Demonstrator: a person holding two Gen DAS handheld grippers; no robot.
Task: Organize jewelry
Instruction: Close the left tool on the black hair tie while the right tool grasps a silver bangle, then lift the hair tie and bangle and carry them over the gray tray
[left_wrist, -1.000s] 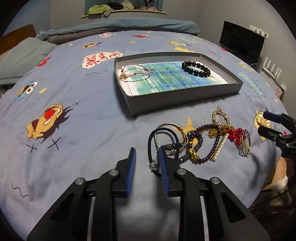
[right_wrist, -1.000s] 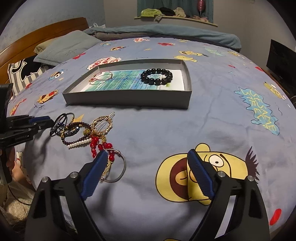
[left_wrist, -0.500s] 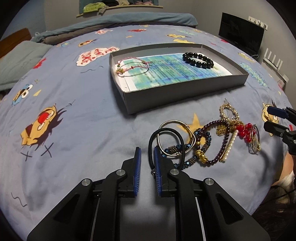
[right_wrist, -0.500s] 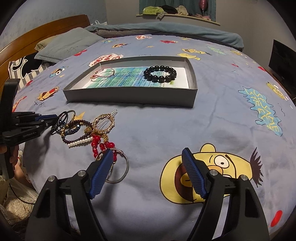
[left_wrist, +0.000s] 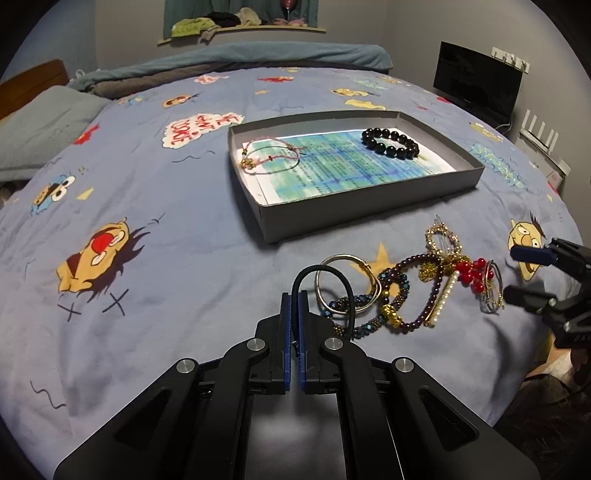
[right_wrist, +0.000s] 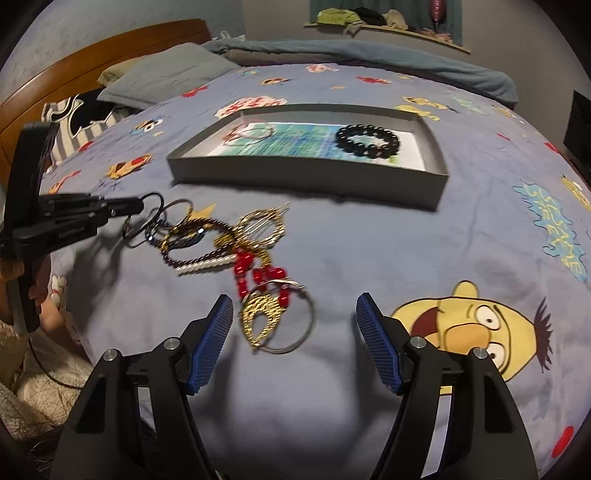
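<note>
Jewelry lies in a tangled heap (left_wrist: 406, 291) on the blue bedspread (left_wrist: 166, 295), near the front wall of the grey tray (left_wrist: 354, 214). Two pieces are already in the tray: a black bead bracelet (left_wrist: 389, 142) at its far right and a thin pink cord bracelet (left_wrist: 269, 158) at its left.

The left gripper (left_wrist: 294, 299) is clamped on the near left side of a black elastic loop (left_wrist: 325, 280); the pads pinch its cord. The loop is soft and light and should lift easily, but it overlaps a silver bangle (left_wrist: 347, 284) and a dark beaded band (left_wrist: 369, 314), so it may drag neighbours along. A slow lift seems wise.

The right gripper (right_wrist: 295, 321) is about two-thirds open and closing, with a wire hoop (right_wrist: 291, 317) carrying a gold leaf charm (right_wrist: 262, 314) and red beads (right_wrist: 258, 273) between its jaws; the pads are not yet touching it. The thin, stiff wire is probably slippery, so the hoop's rim is the best place to pinch. The beads look joined to a gold hair clip (right_wrist: 262, 225).

The left view shows the pinch on the elastic and how the rings overlap. The right view shows the charm and hoop clearly, and a headboard (right_wrist: 92, 70) and pillows the left view barely shows.
</note>
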